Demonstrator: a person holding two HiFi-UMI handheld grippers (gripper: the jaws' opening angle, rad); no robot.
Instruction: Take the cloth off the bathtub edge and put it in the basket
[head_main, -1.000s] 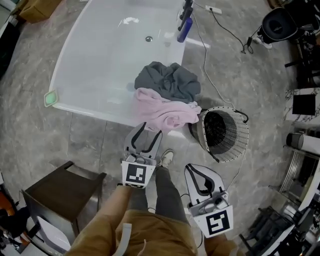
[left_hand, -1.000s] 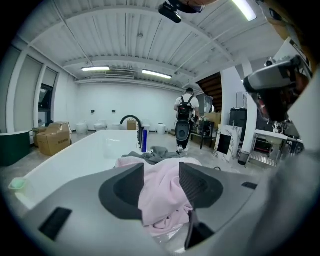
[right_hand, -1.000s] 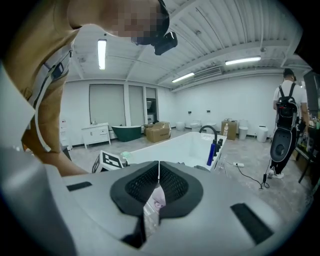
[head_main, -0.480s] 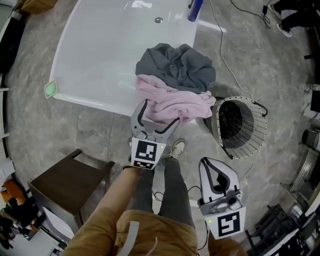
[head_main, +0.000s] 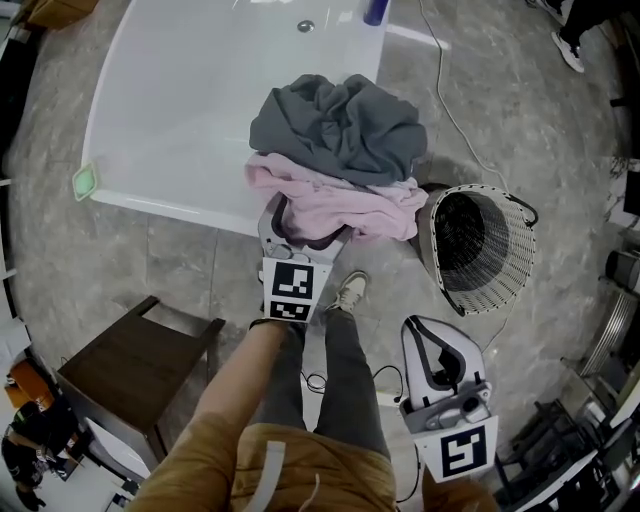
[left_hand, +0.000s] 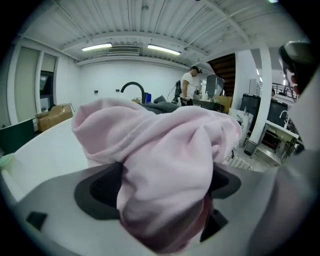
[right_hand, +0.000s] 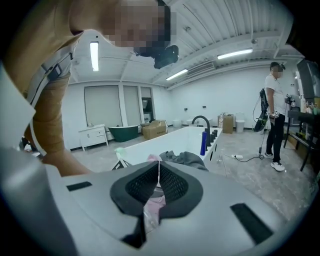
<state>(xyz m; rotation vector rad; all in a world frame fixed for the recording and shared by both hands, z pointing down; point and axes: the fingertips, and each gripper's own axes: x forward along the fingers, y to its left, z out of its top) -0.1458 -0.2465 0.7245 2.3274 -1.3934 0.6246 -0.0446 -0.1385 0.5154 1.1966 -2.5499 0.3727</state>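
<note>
Centre frame, the left gripper (head_main: 305, 222) jaws, just opened wide, straddle the pink cloth (head_main: 345, 205); lower right, the right gripper (head_main: 428, 330) is clenched, empty.

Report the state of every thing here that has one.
left claw, open, jaws just been opening, pink cloth between them
right claw, shut, empty
pink cloth, bunched on bathtub edge, partly under grey cloth
grey cloth, heaped on top
basket, looks empty

The head camera looks steeply down over the bathtub (head_main: 180, 110) edge and the basket (head_main: 505, 265). The camera on the left gripper (head_main: 305, 222) sits hard against the pink cloth (left_hand: 165, 165). The one on the right gripper (head_main: 422, 322) faces that same cloth and tub from lower and farther back.
</note>
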